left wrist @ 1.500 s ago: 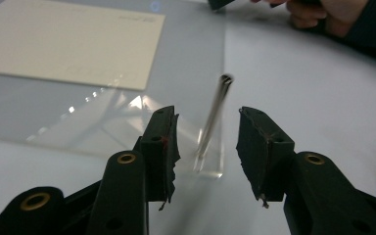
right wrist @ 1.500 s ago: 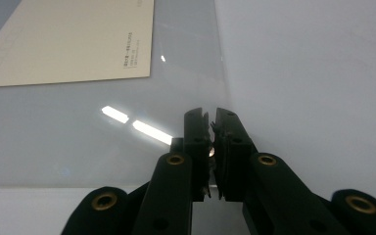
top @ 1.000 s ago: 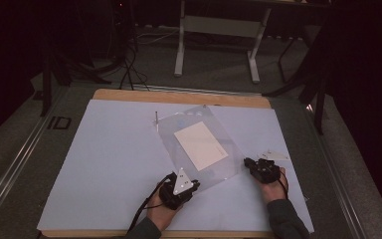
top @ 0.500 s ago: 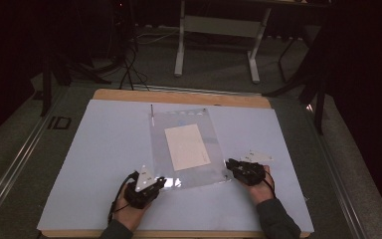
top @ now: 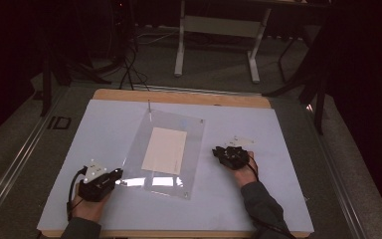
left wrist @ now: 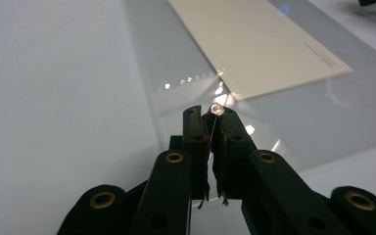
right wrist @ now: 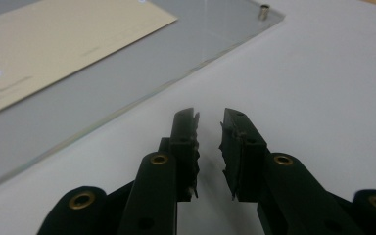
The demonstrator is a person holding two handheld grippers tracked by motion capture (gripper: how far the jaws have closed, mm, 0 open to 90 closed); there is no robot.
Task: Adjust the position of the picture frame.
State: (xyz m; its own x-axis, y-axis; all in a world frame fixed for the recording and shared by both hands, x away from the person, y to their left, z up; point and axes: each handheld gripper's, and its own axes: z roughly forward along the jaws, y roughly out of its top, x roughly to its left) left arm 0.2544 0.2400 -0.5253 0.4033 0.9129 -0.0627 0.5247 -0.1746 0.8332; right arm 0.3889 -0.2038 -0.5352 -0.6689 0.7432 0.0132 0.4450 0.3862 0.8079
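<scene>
A desk (top: 54, 149) covered in pale sheeting takes up the middle of the high view, with a strip of wooden edge along its far side. A clear plastic sheet (top: 189, 144) lies flat at the centre of the frame, skewed a little so its far end leans to the right, and a cream card (top: 164, 150) rests within its outline, well inside its edges. Small metal studs mark the sheet's corners; one stud (right wrist: 263, 11) shows at the top of the right gripper view, and a thin pin stands at the sheet's upper left corner in the high view. The left gripper (top: 113, 174) sits at the lower left of the high view, held by the person's left hand (top: 90, 205), its tip at the sheet's near left corner. In the left gripper view the left gripper's (left wrist: 212, 122) jaws are pressed together on the sheet's thin edge, with a small round stud at their tip. The right gripper (top: 218, 152) lies at the centre right of the high view, just beside the sheet's right edge and apart from it, with the right hand (top: 242, 164) behind it. In the right gripper view the right gripper's (right wrist: 209, 128) jaws stand a narrow gap apart, holding nothing, over bare desk near the sheet's edge.
</scene>
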